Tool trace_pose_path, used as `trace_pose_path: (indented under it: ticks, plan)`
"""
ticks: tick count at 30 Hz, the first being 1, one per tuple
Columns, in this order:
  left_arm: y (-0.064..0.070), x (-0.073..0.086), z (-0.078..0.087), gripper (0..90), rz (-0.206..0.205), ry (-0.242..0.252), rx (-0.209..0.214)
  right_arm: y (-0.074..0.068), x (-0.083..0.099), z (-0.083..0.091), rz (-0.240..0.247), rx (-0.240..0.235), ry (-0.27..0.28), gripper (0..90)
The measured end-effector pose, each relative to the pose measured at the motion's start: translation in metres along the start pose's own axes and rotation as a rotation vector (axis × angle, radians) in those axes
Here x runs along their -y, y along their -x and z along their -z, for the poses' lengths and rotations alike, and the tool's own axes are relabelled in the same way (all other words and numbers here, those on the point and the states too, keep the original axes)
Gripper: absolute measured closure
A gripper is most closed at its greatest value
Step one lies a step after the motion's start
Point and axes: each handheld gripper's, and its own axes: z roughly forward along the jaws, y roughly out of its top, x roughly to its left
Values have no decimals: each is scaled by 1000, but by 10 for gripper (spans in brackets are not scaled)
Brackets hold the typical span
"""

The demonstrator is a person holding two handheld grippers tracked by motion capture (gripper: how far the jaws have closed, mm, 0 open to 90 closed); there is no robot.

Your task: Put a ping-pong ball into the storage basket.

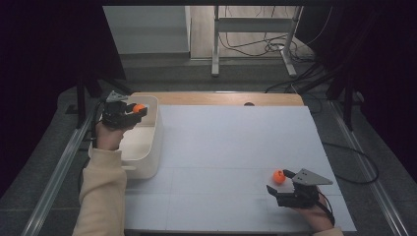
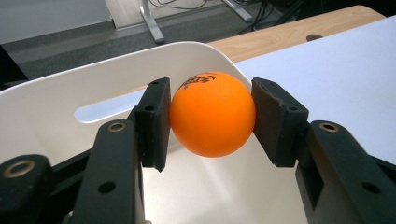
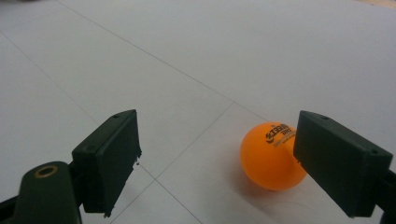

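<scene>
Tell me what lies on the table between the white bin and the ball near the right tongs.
Nothing: in the high view, bare white table separates the white bin from that orange ball.

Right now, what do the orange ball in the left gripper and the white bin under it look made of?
Orange ball: likely celluloid or plastic, matte, with a printed logo like a table-tennis ball. White bin: looks like moulded plastic, smooth with a slight sheen, rounded corners and a cut-out handle slot.

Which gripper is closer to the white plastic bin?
Left. The left gripper hangs over the white plastic bin, clamping an orange ball. The right gripper is far across the table.
</scene>
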Motion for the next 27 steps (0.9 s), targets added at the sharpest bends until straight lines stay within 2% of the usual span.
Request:
trace_pose_path:
  ticks: [17,18,21,23,27]
  plan:
    - [-3,1,2,488,9,11,-10,0,0,0,0,-1,-2,154]
    - [-2,1,3,461,8,27,-16,0,0,0,-1,-2,-2,154]
    - [-1,-1,6,264,4,67,-46,0,0,0,-3,-2,0,154]
    - [0,-2,9,225,13,86,-40,0,0,0,-2,-2,-2,153]
    - [1,-3,12,194,30,100,6,0,0,0,-1,-2,-1,154]
